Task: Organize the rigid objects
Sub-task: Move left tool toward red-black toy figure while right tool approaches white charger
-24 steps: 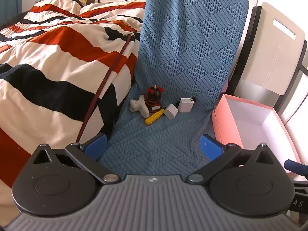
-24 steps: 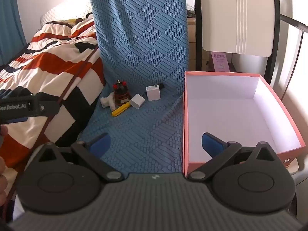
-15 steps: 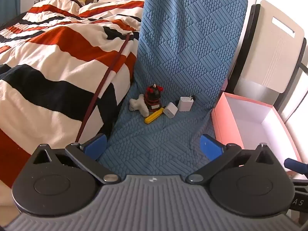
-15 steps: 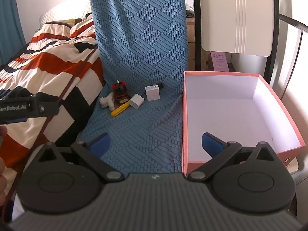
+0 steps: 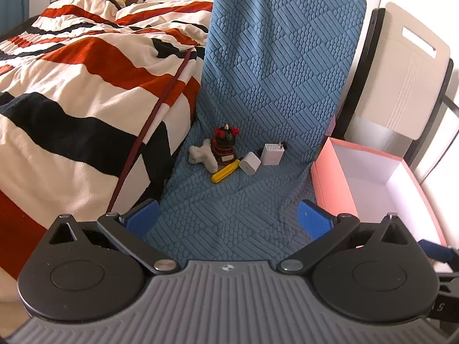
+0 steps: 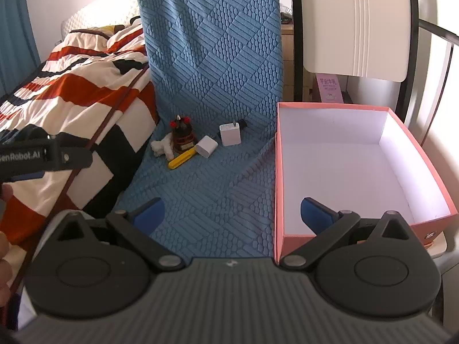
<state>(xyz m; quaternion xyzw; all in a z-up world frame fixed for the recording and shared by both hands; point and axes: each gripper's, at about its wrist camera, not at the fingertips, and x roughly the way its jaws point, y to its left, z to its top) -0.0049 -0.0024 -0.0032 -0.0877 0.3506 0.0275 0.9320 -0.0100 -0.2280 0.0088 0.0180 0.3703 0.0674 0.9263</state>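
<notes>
Left gripper (image 5: 228,218) spread wide, nothing between the blue pads, angled down over the blue cloth (image 5: 258,114). Right gripper (image 6: 232,212) same: fully released, empty, one pad over the cloth, the other in front of the pink box (image 6: 439,197).

Items sit in a tight cluster at the back of the cloth, well apart from both grippers:
- white bone-shaped toy (image 5: 203,157), leftmost
- red-and-black figure (image 5: 225,146), upright, just behind the bone
- yellow stick (image 5: 225,172) lying flat in front of the figure, one end by the small white charger (image 5: 250,162)
- bigger white charger (image 5: 273,154) with prongs up, just right of the small one

Pink box is open, white inside, nothing visible in it, its edge against the cloth's right side.

Nothing on the cloth between grippers and cluster. Striped blanket (image 5: 71,86) lies left of the cloth, with a dark red rod (image 5: 149,126) running diagonally over it.

Right view only: whole box interior, the left gripper's body (image 6: 43,154) at the left edge, part of a hand (image 6: 4,252), a pink label (image 6: 330,87) behind the box. Left view shows only the box's near corner, plus the white chair back (image 5: 401,71).
</notes>
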